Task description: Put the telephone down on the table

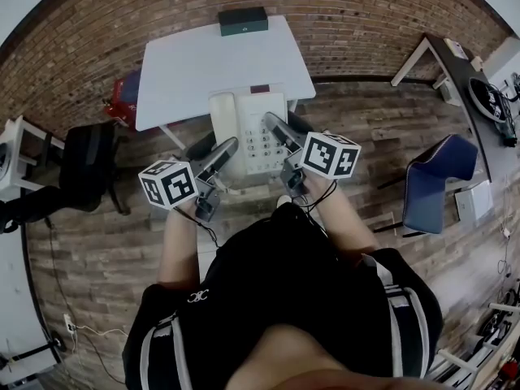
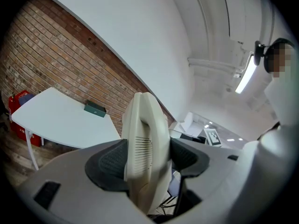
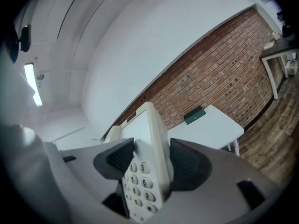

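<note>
My left claw (image 1: 218, 149) and right claw (image 1: 284, 130) each clamp one side of the cream telephone (image 1: 262, 112), near the white desk (image 1: 187, 63).

Your telephone (image 1: 250, 132) hidden along both sides by your left gripper (image 1: 226, 150) and right gripper (image 1: 278, 128), its lower end cut off in both gripper views, marking on the green box (image 1: 242, 21) too small to read

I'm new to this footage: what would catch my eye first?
A cream telephone is held in the air by both grippers, the left gripper shut on its handset side and the right gripper on its keypad side. Beyond it stands a white table with a dark green box at its far edge.
</note>
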### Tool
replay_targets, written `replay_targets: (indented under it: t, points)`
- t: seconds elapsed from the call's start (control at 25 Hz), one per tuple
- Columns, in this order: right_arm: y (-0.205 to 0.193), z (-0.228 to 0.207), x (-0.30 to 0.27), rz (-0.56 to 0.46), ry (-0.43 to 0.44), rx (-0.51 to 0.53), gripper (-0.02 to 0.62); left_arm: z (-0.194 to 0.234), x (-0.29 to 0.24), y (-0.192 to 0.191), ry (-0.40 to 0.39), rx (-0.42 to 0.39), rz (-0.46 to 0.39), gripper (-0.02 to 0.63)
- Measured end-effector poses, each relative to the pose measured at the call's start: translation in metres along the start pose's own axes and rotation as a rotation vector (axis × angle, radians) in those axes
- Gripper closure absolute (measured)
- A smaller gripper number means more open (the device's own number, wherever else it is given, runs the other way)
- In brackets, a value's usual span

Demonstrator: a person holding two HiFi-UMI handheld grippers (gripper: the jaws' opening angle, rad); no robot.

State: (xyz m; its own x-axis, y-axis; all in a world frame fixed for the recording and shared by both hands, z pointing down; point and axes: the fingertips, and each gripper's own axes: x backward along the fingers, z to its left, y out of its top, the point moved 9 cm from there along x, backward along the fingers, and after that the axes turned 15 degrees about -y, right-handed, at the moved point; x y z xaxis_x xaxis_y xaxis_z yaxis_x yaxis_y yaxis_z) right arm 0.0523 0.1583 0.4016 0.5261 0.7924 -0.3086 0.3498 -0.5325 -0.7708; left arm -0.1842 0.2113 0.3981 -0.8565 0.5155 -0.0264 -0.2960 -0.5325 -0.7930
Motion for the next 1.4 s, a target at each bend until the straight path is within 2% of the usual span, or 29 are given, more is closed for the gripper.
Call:
replay_targets:
  t: [0.52,0.76,0.96,1.4]
  points:
    - [0.015,-0.019,-0.055,-0.002,0.009,-0.013,0.379,0.050,-0.023,0.023,0.011,-0.005,0.009,0.316]
    - [0.032,-0.041,-0.100,0.001,0.002,-0.019,0.379,0.092,-0.049,0.042,0.014,0.001,0.016,0.316]
    - [0.064,-0.059,-0.148,0.023,-0.016,-0.039,0.379,0.133,-0.080,0.077,0.017,0.031,0.031,0.316]
    - [0.122,-0.106,-0.248,0.094,-0.026,-0.052,0.379,0.218,-0.145,0.128,0.048,0.096,0.035,0.316]
